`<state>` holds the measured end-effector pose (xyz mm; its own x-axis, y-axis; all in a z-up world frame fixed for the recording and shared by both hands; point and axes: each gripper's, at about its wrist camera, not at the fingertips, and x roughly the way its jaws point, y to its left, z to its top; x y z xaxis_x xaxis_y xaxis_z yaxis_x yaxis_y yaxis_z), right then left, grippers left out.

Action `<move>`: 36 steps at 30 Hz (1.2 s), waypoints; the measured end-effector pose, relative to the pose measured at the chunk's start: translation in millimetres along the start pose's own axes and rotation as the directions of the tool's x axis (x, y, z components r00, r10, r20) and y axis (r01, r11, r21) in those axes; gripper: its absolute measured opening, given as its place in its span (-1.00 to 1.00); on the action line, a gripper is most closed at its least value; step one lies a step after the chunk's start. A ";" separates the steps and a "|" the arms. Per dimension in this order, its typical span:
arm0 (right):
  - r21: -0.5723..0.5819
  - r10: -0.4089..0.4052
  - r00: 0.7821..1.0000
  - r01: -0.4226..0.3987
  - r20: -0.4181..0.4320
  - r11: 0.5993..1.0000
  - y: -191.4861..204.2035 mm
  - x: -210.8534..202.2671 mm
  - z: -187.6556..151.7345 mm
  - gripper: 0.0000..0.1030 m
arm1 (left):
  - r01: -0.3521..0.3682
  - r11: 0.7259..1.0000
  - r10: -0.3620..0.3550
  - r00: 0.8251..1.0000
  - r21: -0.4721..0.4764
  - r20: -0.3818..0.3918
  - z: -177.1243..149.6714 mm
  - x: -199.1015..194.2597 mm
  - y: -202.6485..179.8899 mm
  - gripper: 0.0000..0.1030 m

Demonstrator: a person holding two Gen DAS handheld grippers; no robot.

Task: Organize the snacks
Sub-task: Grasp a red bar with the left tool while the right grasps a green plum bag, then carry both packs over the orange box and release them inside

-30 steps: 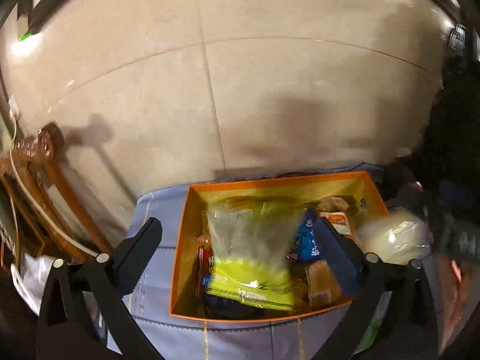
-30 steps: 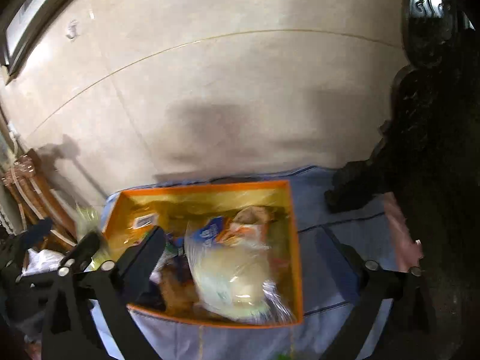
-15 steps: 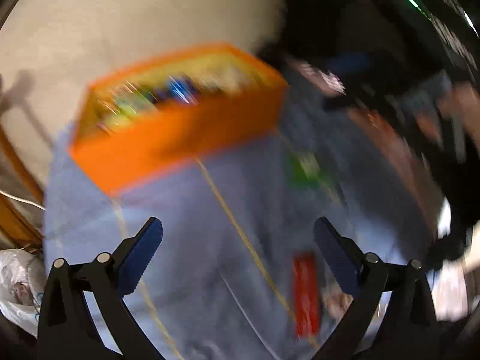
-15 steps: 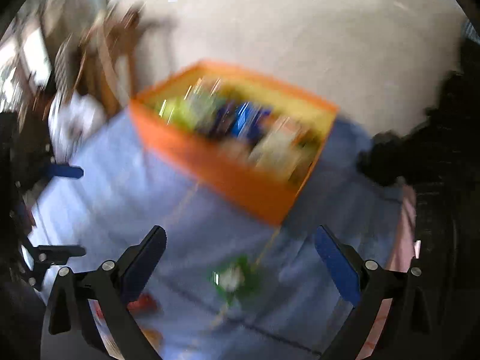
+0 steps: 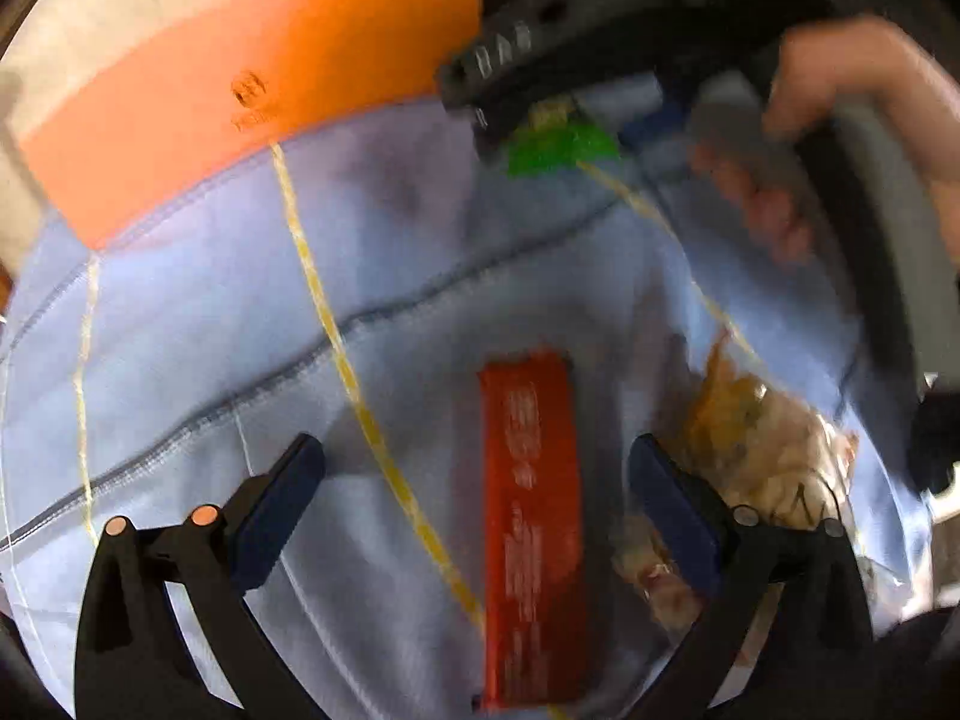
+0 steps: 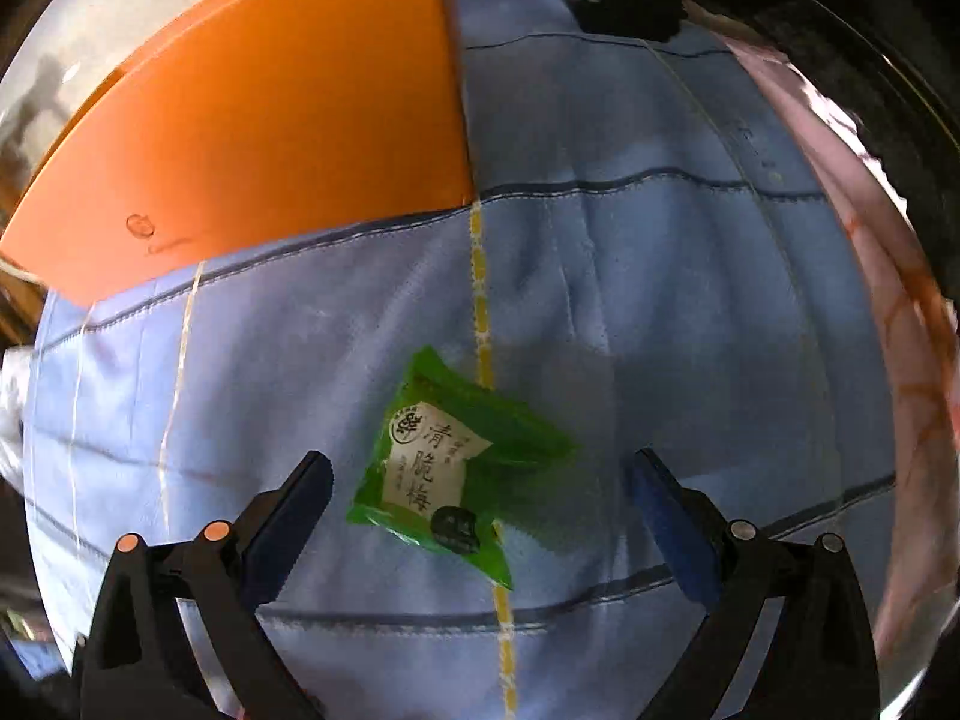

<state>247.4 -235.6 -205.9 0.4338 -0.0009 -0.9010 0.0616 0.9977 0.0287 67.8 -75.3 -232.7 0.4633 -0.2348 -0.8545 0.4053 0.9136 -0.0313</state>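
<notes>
Green plum packet, light, crinkly: pinch its edge. Right gripper and left gripper gape empty.

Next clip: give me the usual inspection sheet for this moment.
Surface: blue quilted cloth with yellow stripes.
Job's things: orange box at the far left; green packet flat on the cloth; red bar beside a clear bag of snacks.
Clutter: pink cloth at the right edge.
Grippers: left gripper open over the red bar; right gripper open over the green packet.
Cables: nothing seen.
Surroundings: pale floor, dark elsewhere.
</notes>
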 end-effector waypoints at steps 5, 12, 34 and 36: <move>0.066 -0.006 1.000 0.007 -0.007 0.998 -7.0 -11.5 -6.3 -0.32 | -0.015 1.000 0.016 0.999 0.004 -0.049 6.8 -5.7 0.2 -0.54; 0.160 0.000 0.999 -0.008 0.049 0.987 -17.2 -40.8 -19.4 -0.32 | 0.010 0.999 -0.012 0.999 -0.054 -0.049 19.0 -6.8 3.0 -0.55; -0.057 0.178 0.927 -0.169 0.330 0.984 36.5 -191.2 95.8 -0.31 | -0.211 0.936 0.254 0.959 -0.282 0.128 157.7 -111.9 143.2 -0.54; -0.073 0.164 0.926 -0.148 0.341 0.986 46.1 -194.1 111.5 -0.31 | -0.215 0.928 0.266 0.954 -0.303 0.136 177.9 -111.4 159.4 -0.54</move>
<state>266.2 -197.0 18.6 0.7180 0.1399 -0.6818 -0.0689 0.9891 0.1305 221.0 37.5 -50.2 0.6572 -0.0266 -0.7533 0.0375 0.9993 -0.0026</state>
